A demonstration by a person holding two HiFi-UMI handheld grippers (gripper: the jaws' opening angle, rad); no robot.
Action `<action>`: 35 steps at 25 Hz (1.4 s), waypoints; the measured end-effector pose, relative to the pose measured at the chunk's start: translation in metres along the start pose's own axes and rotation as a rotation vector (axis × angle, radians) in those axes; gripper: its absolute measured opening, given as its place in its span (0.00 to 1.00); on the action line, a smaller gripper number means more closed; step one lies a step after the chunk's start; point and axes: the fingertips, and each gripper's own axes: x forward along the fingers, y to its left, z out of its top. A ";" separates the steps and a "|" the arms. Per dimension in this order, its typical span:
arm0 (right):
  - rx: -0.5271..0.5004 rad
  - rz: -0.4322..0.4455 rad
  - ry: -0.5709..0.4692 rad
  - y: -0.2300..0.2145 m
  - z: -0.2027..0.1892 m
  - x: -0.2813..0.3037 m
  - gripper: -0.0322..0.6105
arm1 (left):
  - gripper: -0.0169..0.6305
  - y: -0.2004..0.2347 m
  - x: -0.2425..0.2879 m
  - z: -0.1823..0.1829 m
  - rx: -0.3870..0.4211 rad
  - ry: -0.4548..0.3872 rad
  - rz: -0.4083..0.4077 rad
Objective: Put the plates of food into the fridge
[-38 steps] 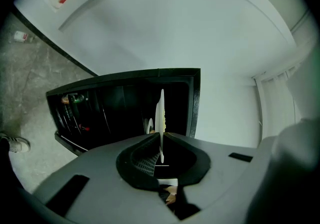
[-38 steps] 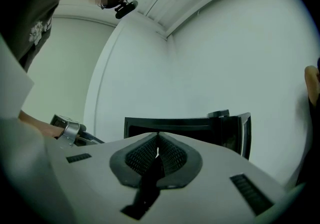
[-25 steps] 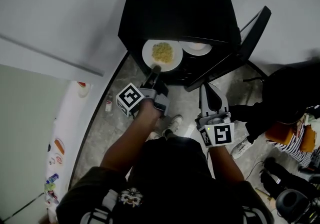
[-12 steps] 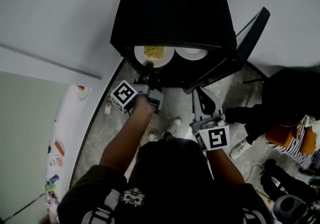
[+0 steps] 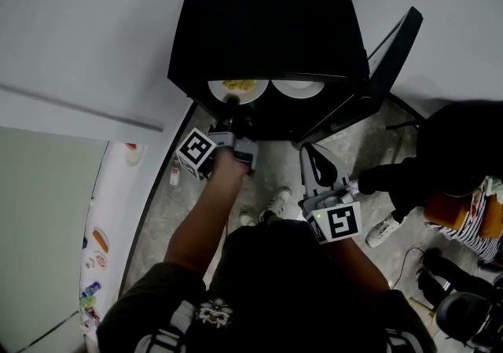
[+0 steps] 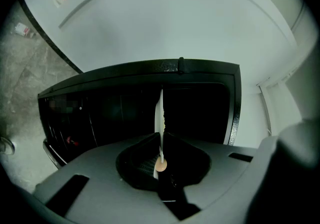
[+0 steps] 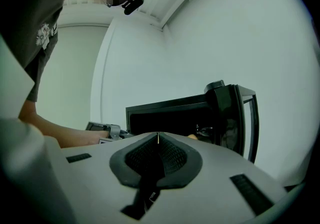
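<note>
Now the plate of food (image 5: pixel 236 90) is seen mostly under the top of the fridge (image 5: pixel 267 21). Only its near rim and a strip of yellow food show, at the left of the opening's front edge. A second ago it was held clear in front of the opening with the whole heap of food in sight, and half a second ago it was about half covered. It has thus been carried steadily inward.

Its near rim is clamped by the left tool (image 5: pixel 231 110), whose jaws are closed narrow on it; in the left gripper view the plate is seen edge-on between the pads. A second plate (image 5: pixel 299 88) lies just beside it to the right, likewise mostly inside. The door (image 5: pixel 391 49) stands open at the right. The right tool (image 5: pixel 314 156) is kept back over the floor (image 5: pixel 271 172), in front of the door, with its jaws fully together and nothing between them.

Placing is judged nearly done. The plate is yet to be released and the tool drawn back before the door can be shut. Whether the plate already rests on a shelf cannot be told.
</note>
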 end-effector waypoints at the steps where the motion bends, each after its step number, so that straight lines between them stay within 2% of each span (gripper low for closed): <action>1: 0.003 -0.009 0.011 -0.002 -0.002 0.000 0.09 | 0.08 0.000 0.002 0.001 0.000 -0.005 -0.001; 6: 0.013 0.007 -0.013 -0.002 -0.002 0.001 0.09 | 0.08 0.002 0.010 0.003 0.004 -0.017 0.006; 10: 0.005 -0.018 0.012 -0.007 -0.005 0.001 0.09 | 0.08 0.009 0.015 0.006 0.006 -0.040 0.014; 22: 0.004 -0.005 0.006 -0.003 -0.004 0.002 0.09 | 0.08 0.019 0.019 0.007 0.029 -0.084 0.032; 25: 0.004 -0.003 0.007 0.000 -0.004 0.003 0.09 | 0.09 0.015 0.020 0.009 0.068 -0.085 0.029; 27: 0.005 -0.006 0.011 0.001 -0.003 0.003 0.09 | 0.20 0.013 0.018 0.010 0.088 -0.079 0.027; 28: 0.004 -0.010 0.017 0.002 -0.003 0.003 0.09 | 0.23 0.012 0.015 0.009 0.104 -0.073 0.029; 32: 0.000 -0.007 0.000 0.007 -0.001 0.005 0.09 | 0.23 0.007 -0.004 0.003 0.193 -0.038 0.040; 35: 0.006 -0.009 -0.011 0.014 0.005 0.006 0.09 | 0.18 -0.009 -0.025 -0.005 0.307 -0.003 0.028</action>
